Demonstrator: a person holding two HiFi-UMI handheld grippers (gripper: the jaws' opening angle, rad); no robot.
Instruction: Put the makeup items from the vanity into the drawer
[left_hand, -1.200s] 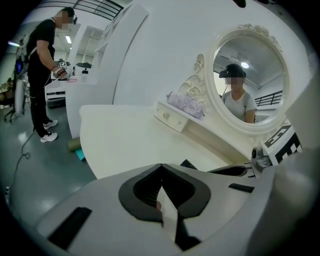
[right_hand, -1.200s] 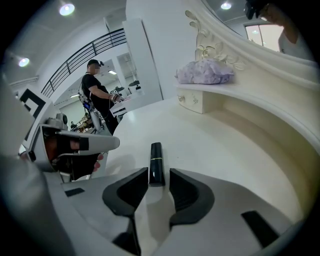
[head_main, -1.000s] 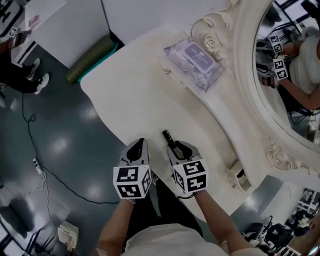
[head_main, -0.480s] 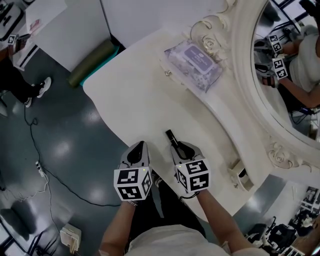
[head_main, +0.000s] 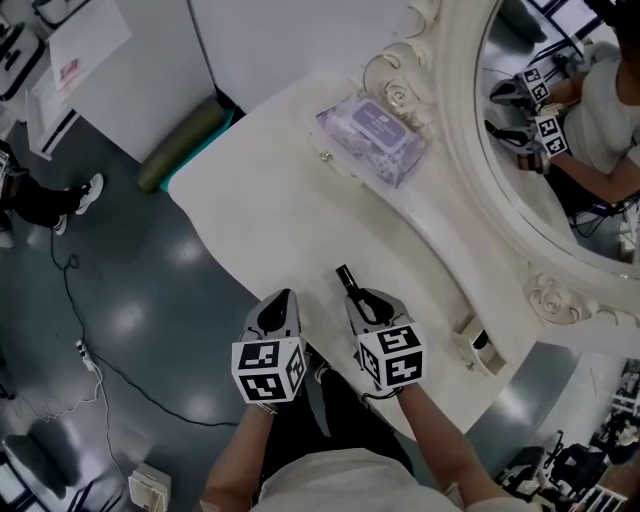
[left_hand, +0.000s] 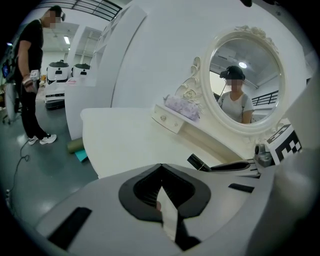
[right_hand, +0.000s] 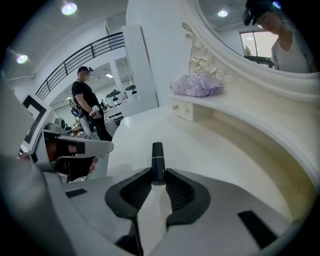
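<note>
A slim black tube (right_hand: 157, 157) is held in the right gripper (right_hand: 158, 175). Its lower end is pinched between the two dark pads, and the rest, with a thin gold band round it, sticks out ahead of the jaws. These jaws have just been closing, with the tube between them, and they are now pressed on both of its sides. In the head view the tube is seen over the near edge of the white counter (head_main: 270, 220). Whether it touches the surface cannot be told.

The left gripper (left_hand: 160, 167) is held just beside the right one, at the same edge of the counter. Its jaws are brought together at the tips, and nothing is seen between them.

A pale purple pack (head_main: 370, 135) is laid at the far side of the counter, on a raised ledge in front of the oval mirror (head_main: 560, 130). A small drawer (left_hand: 167, 120) with round knobs is set into that ledge right below the pack, and it is closed. The tube is well apart from it.

A green roll (head_main: 185, 130) is seen on the floor (head_main: 120, 300) beyond the counter. A person (left_hand: 32, 75) in dark clothes is seen standing further off.
</note>
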